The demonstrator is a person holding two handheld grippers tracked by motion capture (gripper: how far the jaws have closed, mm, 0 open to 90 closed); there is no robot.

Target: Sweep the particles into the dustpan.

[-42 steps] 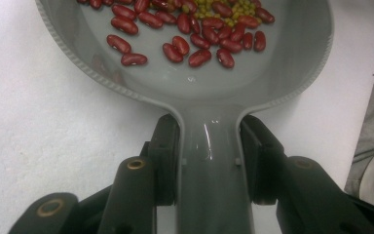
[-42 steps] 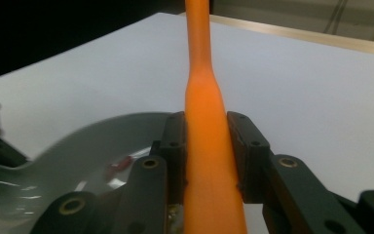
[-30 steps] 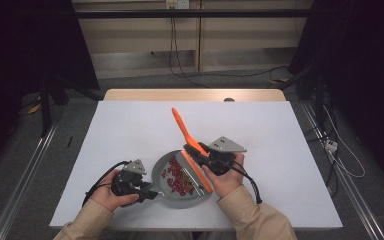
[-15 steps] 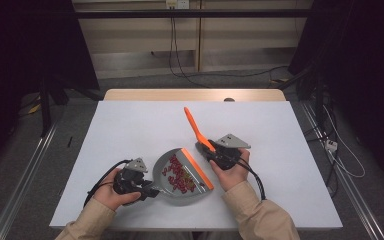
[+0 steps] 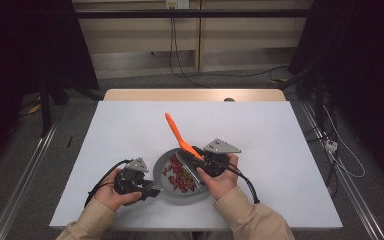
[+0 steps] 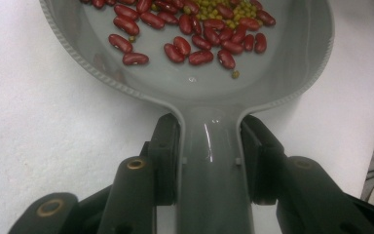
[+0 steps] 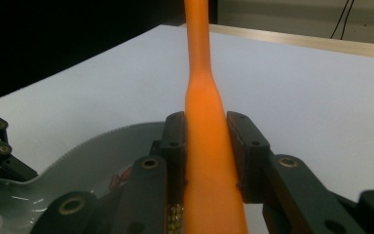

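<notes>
Pan [image 5: 180, 192] of red beans [image 6: 195, 41] is set near the white table's [image 5: 280, 150] front edge, its handle clamped by the left gripper [image 5: 147, 191]; an orange spatula [image 5: 177, 134] is clamped by the right gripper [image 5: 196, 159]. Dark surroundings and cables are seen beyond.

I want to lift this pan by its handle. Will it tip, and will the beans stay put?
The pan looks like light, stiff plastic. The left gripper clamps its handle far from the bowl, so it may droop. The beans lie loose on a smooth floor and would probably slide if tilted.
</notes>
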